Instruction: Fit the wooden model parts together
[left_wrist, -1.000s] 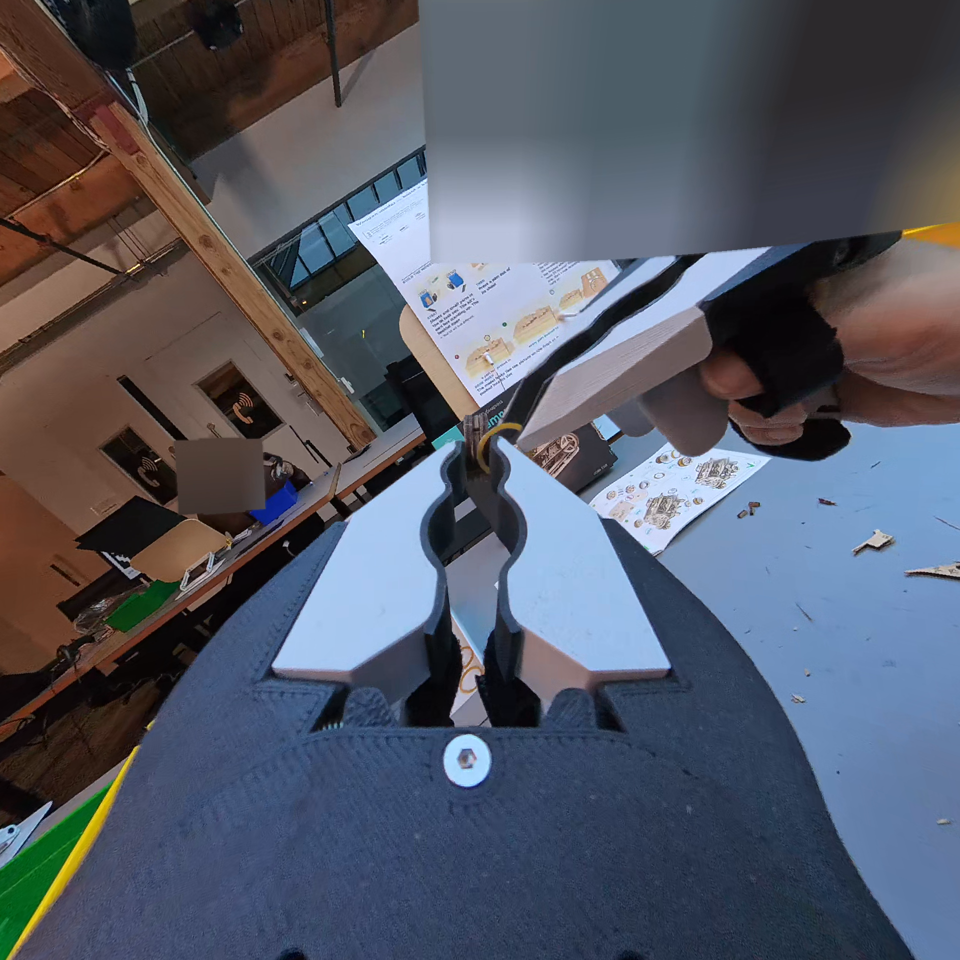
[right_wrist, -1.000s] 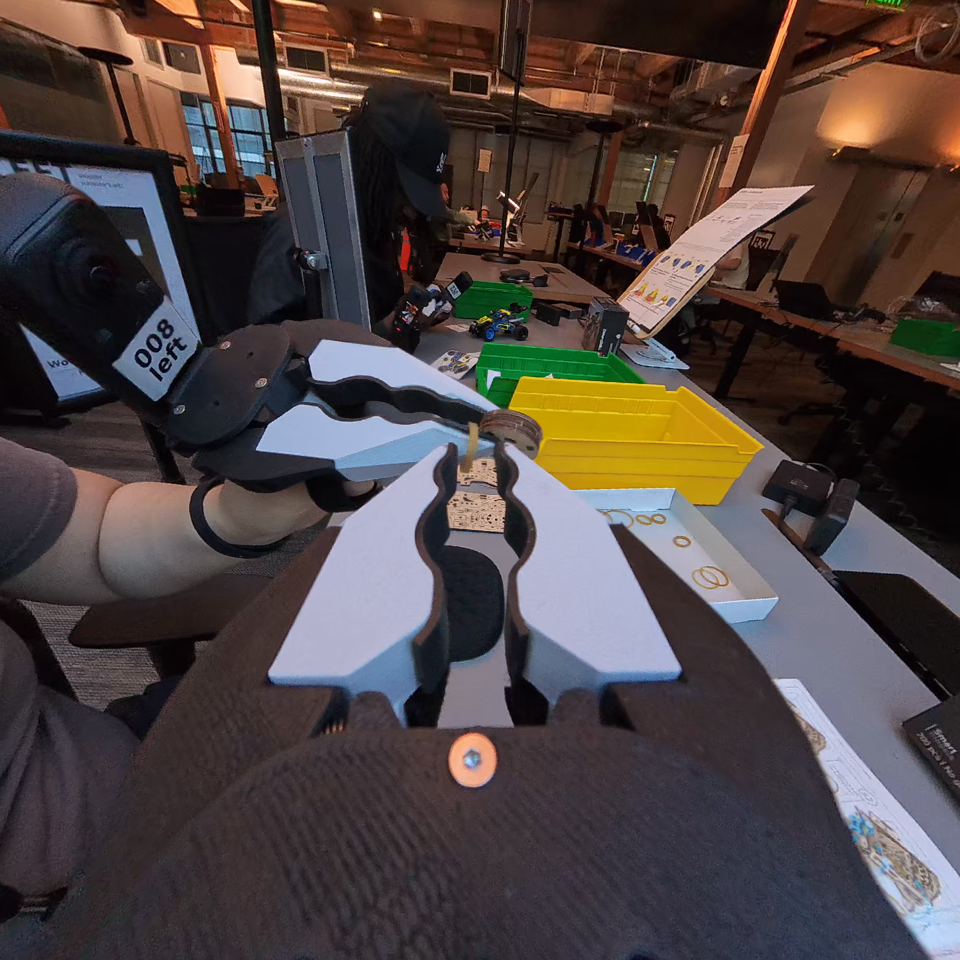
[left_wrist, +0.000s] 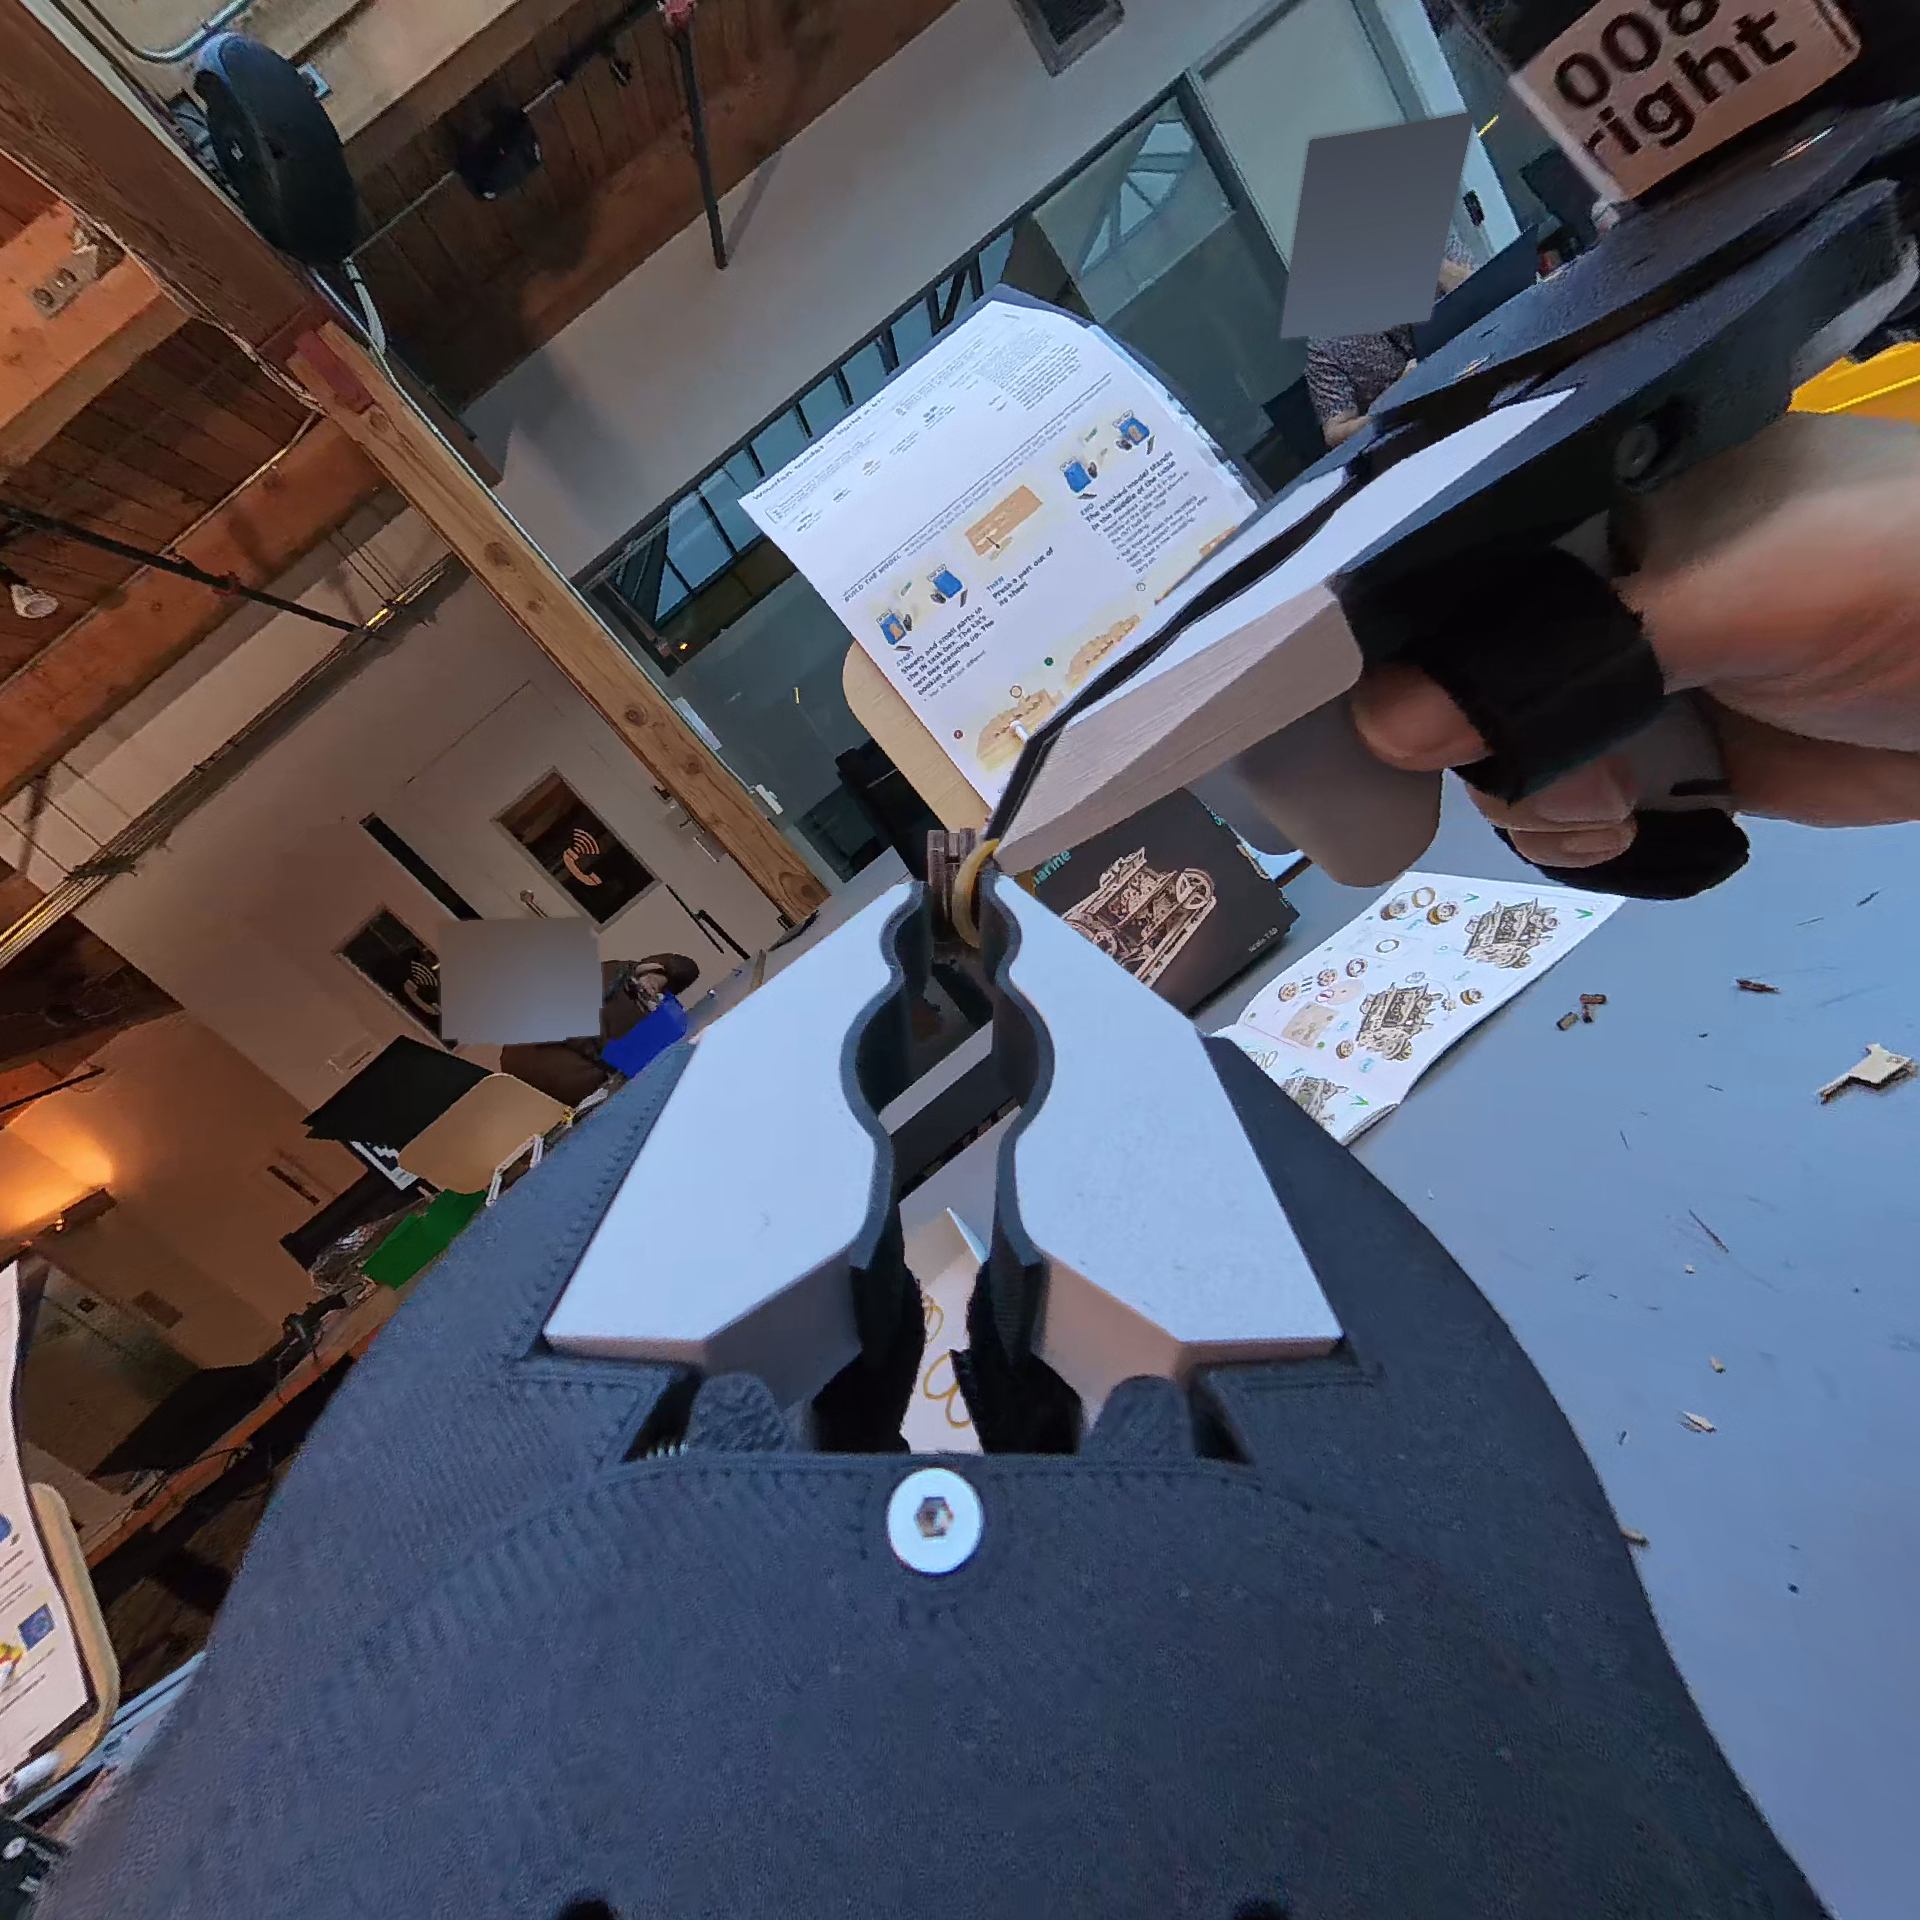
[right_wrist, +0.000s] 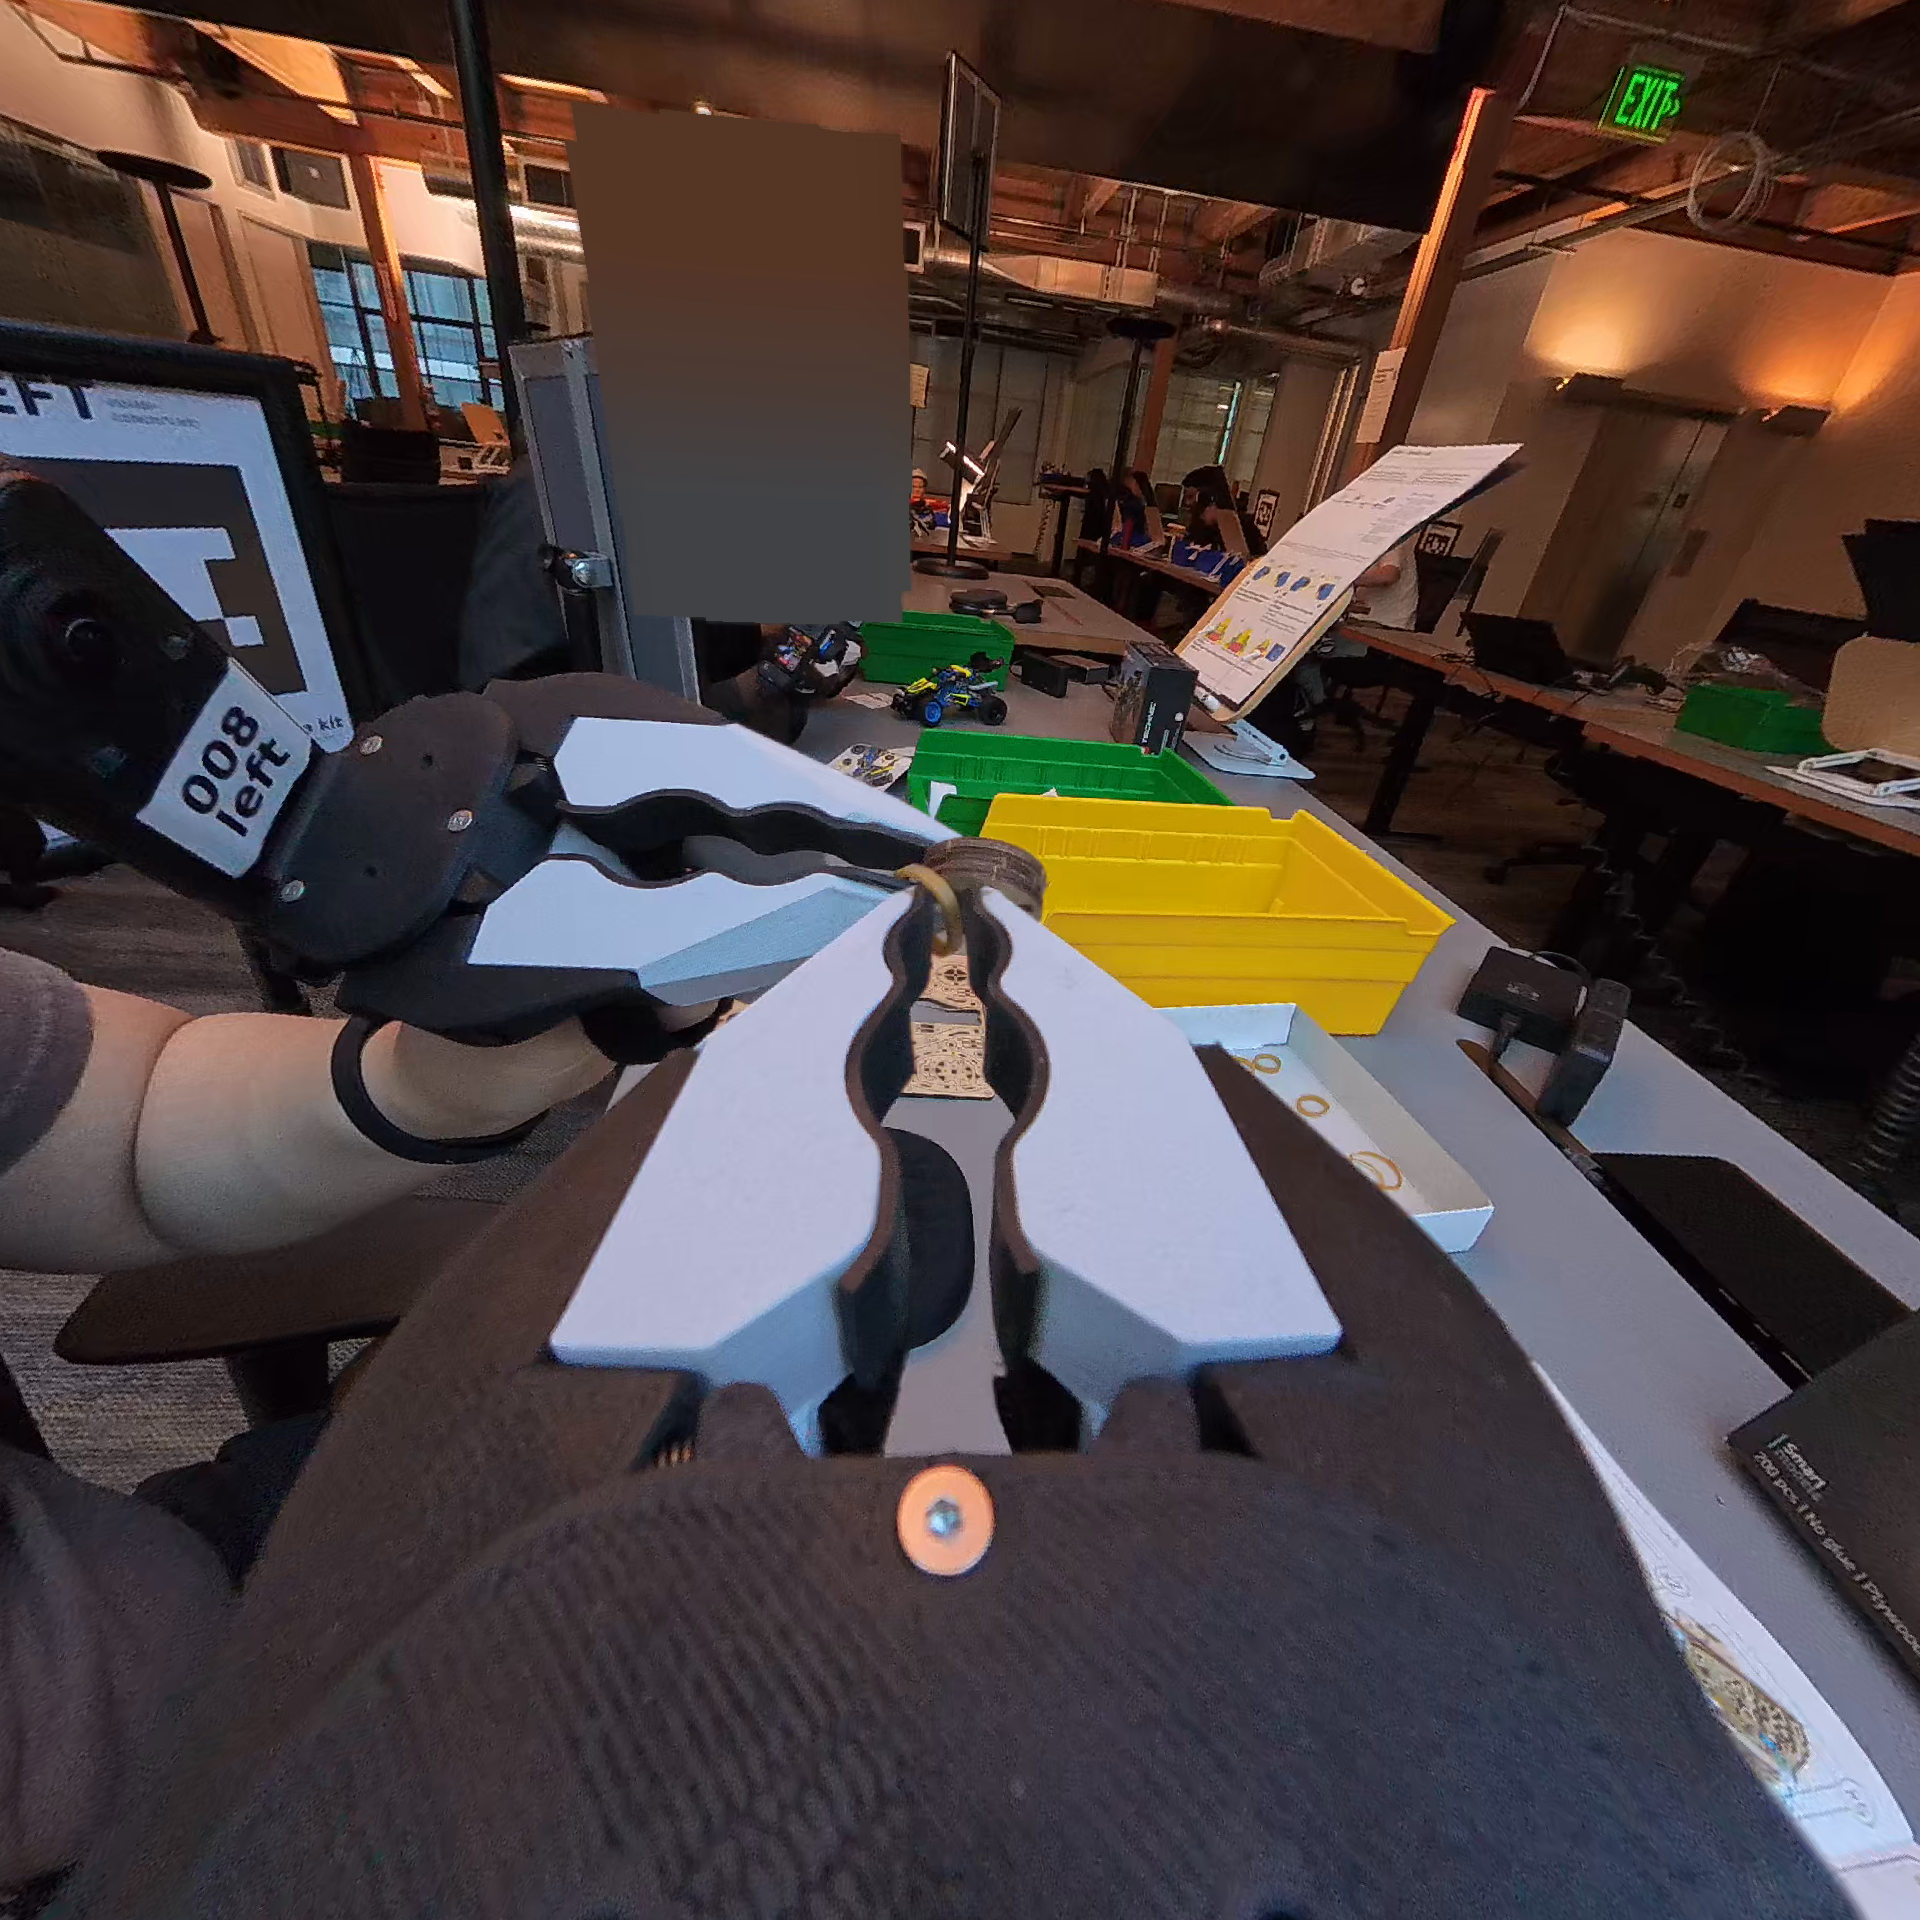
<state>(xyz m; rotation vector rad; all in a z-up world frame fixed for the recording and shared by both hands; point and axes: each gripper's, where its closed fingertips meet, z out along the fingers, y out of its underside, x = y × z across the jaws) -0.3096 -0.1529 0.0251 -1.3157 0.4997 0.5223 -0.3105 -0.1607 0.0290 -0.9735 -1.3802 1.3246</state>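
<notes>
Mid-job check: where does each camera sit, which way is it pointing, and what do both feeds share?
Left wrist view: sits on the left tongs, tilted upward across the grey table toward the ceiling beams; the right tongs and the hand holding them show.
Right wrist view: sits on the right tongs, facing along the table toward the yellow bin; the left tongs and forearm show.
Shared: the wooden disc stack with its rubber band, and the propped instruction sheet.

Long grey table (right_wrist: 1621, 1340); exposed wooden ceiling beams (left_wrist: 540, 613); dark-framed windows (right_wrist: 436, 343); warm wall lamp glow (right_wrist: 1590, 343); green exit sign (right_wrist: 1642, 101).
</notes>
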